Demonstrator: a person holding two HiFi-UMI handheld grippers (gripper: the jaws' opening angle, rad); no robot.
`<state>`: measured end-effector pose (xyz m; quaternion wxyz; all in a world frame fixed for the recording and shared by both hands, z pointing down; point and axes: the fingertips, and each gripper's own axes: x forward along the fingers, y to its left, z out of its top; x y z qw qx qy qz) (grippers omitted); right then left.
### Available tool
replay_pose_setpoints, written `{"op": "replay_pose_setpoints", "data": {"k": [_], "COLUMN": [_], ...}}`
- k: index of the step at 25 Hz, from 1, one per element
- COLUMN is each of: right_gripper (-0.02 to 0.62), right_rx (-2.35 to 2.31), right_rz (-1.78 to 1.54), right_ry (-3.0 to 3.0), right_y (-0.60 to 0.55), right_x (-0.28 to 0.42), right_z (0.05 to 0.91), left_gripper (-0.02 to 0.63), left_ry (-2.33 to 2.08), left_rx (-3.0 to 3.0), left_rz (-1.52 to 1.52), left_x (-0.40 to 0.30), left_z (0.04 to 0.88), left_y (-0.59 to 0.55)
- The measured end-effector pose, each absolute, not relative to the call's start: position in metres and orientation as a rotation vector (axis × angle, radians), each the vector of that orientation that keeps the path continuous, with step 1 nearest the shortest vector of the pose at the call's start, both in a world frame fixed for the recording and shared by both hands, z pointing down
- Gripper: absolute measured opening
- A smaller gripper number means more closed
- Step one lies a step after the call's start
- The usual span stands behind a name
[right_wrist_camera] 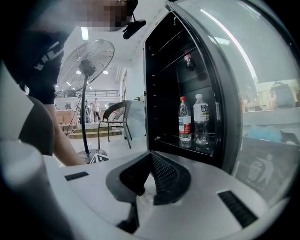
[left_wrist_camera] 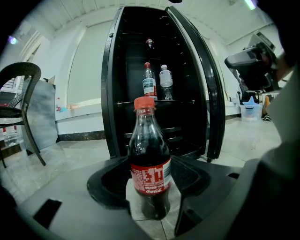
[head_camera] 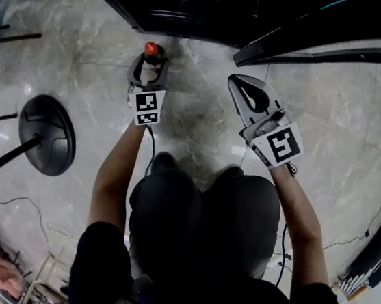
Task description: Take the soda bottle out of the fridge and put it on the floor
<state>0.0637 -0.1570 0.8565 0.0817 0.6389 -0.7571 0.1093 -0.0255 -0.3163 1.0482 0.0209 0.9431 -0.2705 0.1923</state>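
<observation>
The soda bottle has dark cola, a red label and a red cap. It stands upright with its base on the pale marble floor, in front of the open black fridge. My left gripper is low over the floor, and its jaws hug the bottle's lower body on both sides. To the right of it, my right gripper hangs with its tips pressed together and nothing in them. It points toward the fridge's open side.
Two water bottles stand on a fridge shelf, with a small bottle above them. The fridge door swings out at the right. A floor fan's round base sits at the left, and a dark chair stands beyond it. Cables trail on the floor.
</observation>
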Motion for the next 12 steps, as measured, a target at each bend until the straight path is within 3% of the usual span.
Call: {"op": "replay_pose_setpoints", "data": {"k": [12], "right_gripper": [0.018], "right_rx": [1.887], "right_rz": [0.346], "right_ry": [-2.281], "right_y": [-0.155], "right_x": [0.060], "right_z": [0.863], "left_gripper": [0.298], "left_ry": [-0.842], "left_rx": [2.967], "left_rz": [0.585], "left_x": [-0.043], "left_z": [1.050], "left_y": [-0.310]}}
